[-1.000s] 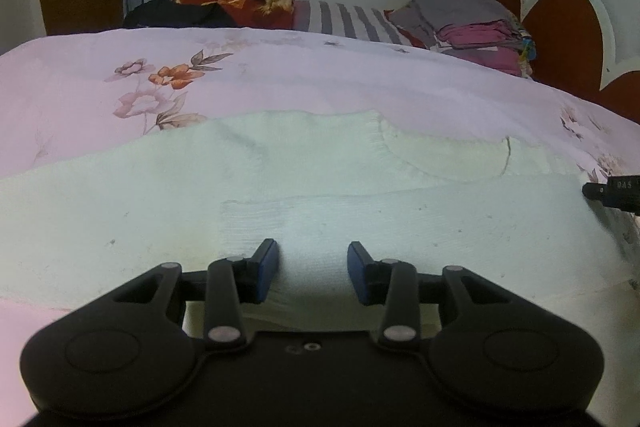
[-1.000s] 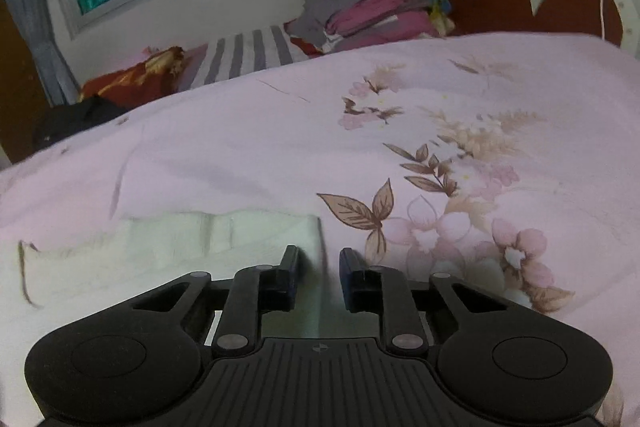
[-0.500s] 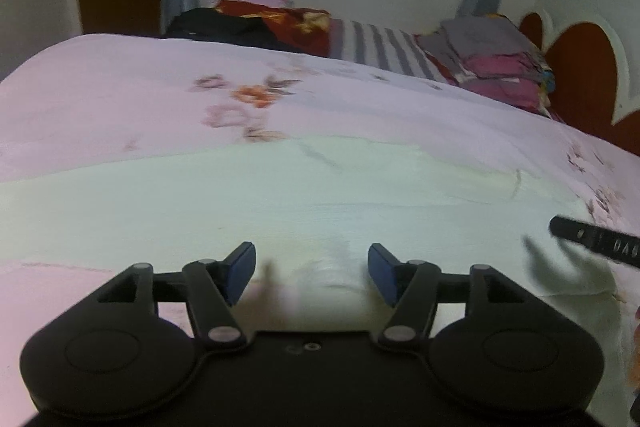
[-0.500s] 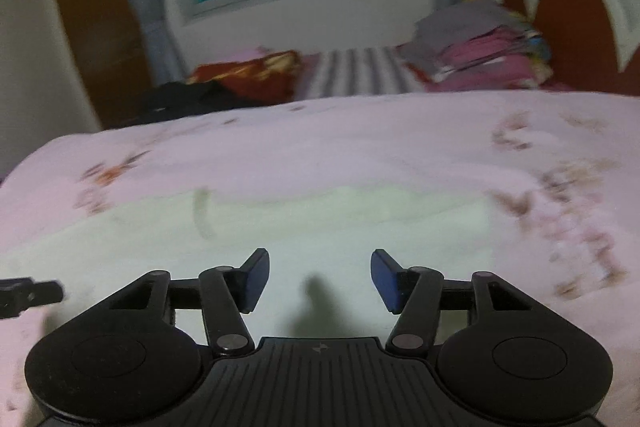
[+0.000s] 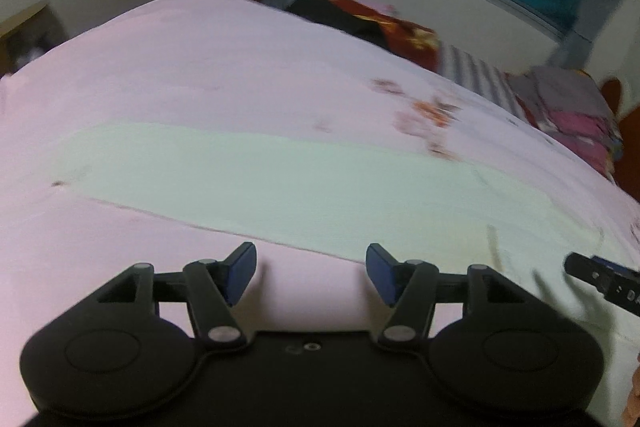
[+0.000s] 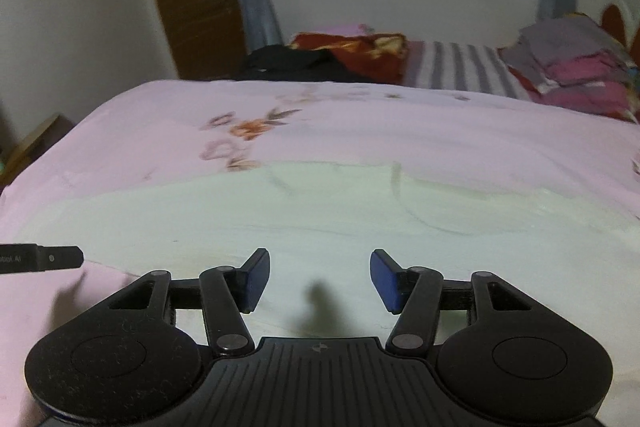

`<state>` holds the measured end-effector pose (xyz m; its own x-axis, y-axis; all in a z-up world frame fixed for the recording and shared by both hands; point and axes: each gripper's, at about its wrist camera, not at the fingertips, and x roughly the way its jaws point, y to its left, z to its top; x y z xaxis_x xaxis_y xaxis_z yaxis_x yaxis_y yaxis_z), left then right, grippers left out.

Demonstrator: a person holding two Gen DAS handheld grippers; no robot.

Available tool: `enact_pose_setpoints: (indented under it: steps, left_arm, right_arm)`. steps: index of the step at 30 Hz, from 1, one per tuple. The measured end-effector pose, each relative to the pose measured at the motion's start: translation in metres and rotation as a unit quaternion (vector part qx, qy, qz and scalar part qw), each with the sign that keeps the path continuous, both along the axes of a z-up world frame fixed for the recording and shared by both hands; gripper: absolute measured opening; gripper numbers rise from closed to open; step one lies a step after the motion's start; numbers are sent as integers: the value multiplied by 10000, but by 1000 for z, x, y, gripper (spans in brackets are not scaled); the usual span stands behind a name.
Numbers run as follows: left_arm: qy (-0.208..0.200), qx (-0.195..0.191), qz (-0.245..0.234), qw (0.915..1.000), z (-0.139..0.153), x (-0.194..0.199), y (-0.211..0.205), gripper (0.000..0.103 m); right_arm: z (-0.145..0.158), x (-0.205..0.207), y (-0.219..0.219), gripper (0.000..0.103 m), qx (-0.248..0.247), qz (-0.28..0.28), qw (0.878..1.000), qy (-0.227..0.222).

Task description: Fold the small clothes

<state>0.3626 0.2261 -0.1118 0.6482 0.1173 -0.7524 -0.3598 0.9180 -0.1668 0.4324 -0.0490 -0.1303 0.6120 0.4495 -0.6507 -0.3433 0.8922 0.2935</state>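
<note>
A cream knitted garment (image 5: 304, 183) lies flat across the pink floral bedspread (image 5: 200, 67); it also shows in the right wrist view (image 6: 320, 227). My left gripper (image 5: 311, 273) is open and empty, just above the bedspread near the garment's near edge. My right gripper (image 6: 319, 279) is open and empty, above the garment's middle. The right gripper's tip shows at the right edge of the left wrist view (image 5: 600, 277). The left gripper's tip shows at the left edge of the right wrist view (image 6: 40, 258).
A pile of folded clothes (image 6: 576, 71) lies at the far right by the red headboard. A striped pillow (image 6: 460, 67), a red patterned cloth (image 6: 360, 47) and a black item (image 6: 288, 63) lie along the bed's far edge under the window.
Both grippers have opened wide and let go of the garment. Both have pulled back and swung left, the left one now past the garment's near edge.
</note>
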Motion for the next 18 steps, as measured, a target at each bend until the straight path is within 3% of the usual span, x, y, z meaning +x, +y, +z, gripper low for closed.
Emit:
enact_pose_setpoints:
  steps: [4,13,16,18]
  left_arm:
    - [52,-351,480,9982,-9,-8,44,55]
    - [-133,-1063,1427,9839,-36,-13,124,42]
    - [-331,-1224,1576,9793,-41,-7,137,32]
    - [-449,-1365,1821,9727,-46,-4,146,14]
  right_arm:
    - [-3,9,22,56,78,2,9999,95]
    - [-21,15,41,56,-46,-93,9995,310]
    - [-26,19,43,56,-143,-129,9993,329]
    - [-28,21,43,56,-183,-149,9991,351]
